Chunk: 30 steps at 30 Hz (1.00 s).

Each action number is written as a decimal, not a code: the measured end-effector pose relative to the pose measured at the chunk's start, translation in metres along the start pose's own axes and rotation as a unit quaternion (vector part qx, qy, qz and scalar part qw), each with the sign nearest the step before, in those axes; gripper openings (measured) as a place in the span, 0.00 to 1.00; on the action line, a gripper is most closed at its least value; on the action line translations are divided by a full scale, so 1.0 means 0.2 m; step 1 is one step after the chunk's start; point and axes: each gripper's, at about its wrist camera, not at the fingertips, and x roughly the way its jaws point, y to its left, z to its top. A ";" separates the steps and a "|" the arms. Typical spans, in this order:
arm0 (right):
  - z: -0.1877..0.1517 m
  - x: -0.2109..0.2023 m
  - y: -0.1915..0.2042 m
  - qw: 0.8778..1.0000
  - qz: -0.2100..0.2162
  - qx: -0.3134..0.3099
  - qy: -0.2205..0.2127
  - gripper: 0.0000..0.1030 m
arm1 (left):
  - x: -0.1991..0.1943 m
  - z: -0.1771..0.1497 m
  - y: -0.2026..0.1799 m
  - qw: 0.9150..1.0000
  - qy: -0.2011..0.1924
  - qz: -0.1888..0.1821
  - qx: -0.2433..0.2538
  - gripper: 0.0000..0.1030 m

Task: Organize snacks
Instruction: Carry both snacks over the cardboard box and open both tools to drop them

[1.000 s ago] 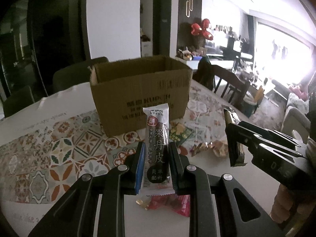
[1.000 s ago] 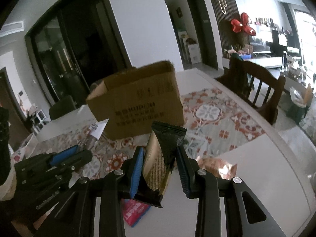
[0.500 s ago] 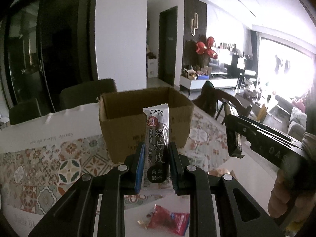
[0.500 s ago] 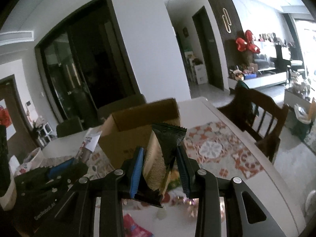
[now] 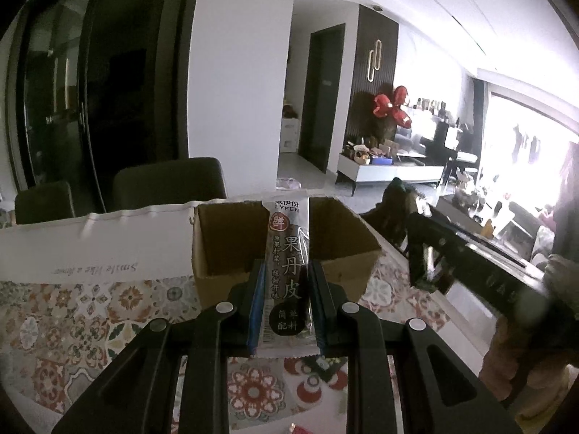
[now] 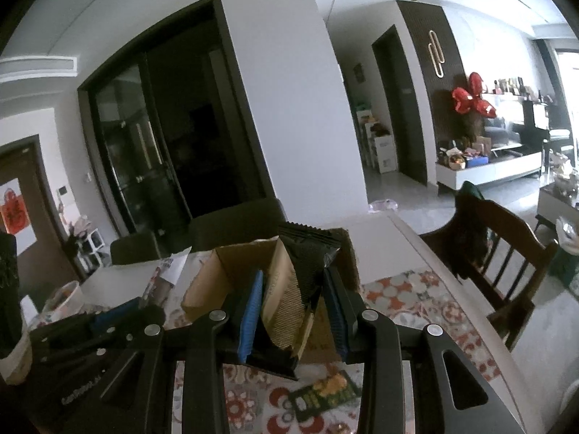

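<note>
My left gripper [image 5: 286, 282] is shut on a long white-and-clear snack bar with Chinese writing [image 5: 287, 275], held upright in front of an open brown cardboard box [image 5: 347, 231]. My right gripper [image 6: 295, 293] is shut on a black-and-gold snack packet [image 6: 296, 275], held upright before the same box [image 6: 206, 285]. The right gripper also shows at the right of the left wrist view [image 5: 470, 271]; the left gripper shows at the lower left of the right wrist view [image 6: 90, 332]. Both are raised above the table, near the box's opening.
The table carries a patterned floral cloth [image 5: 72, 311]. A green snack packet [image 6: 322, 394] lies on it below my right gripper. Dark chairs [image 5: 166, 181] stand behind the table, and a wooden chair [image 6: 499, 238] to the right. A white cup [image 6: 61, 296] stands at the left.
Both grippers have risen and moved toward the box with their snacks held; the box's open top now shows from above its rim, and the loose snacks on the table have dropped out of view.
</note>
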 end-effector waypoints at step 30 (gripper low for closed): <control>0.14 0.61 -0.06 0.995 -0.014 0.000 0.097 0.39 | 0.56 0.22 0.19 0.996 0.056 0.043 -0.047 0.45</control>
